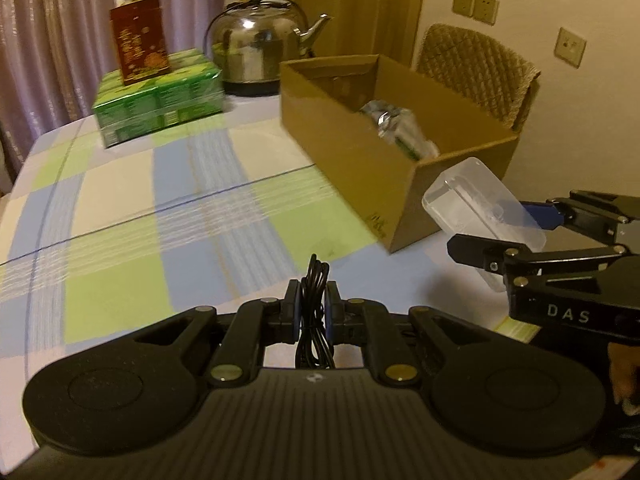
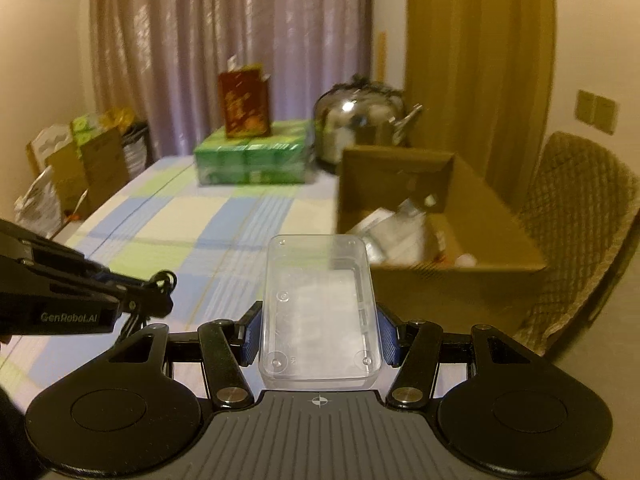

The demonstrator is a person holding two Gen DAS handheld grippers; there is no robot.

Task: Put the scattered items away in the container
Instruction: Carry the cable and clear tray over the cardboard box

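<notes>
My left gripper (image 1: 314, 302) is shut on a bundled black cable (image 1: 314, 312), held above the checked tablecloth. My right gripper (image 2: 319, 330) is shut on a clear plastic box (image 2: 320, 312), its blue pads (image 2: 253, 332) pressed on the two long sides. In the left wrist view that clear plastic box (image 1: 480, 204) hangs just before the near corner of the open cardboard box (image 1: 360, 160), with the right gripper (image 1: 516, 232) behind it. The cardboard box (image 2: 460, 280) holds silvery packets (image 1: 394, 120). The left gripper (image 2: 158, 294) shows at the left of the right wrist view.
At the far end of the table (image 1: 120, 208) stand a green multipack (image 1: 160, 104) with a red carton (image 1: 140, 40) on top, and a steel kettle (image 1: 256, 44). A woven chair (image 2: 580, 220) sits behind the box. Cartons and bags (image 2: 72, 172) stand beyond the table's left edge.
</notes>
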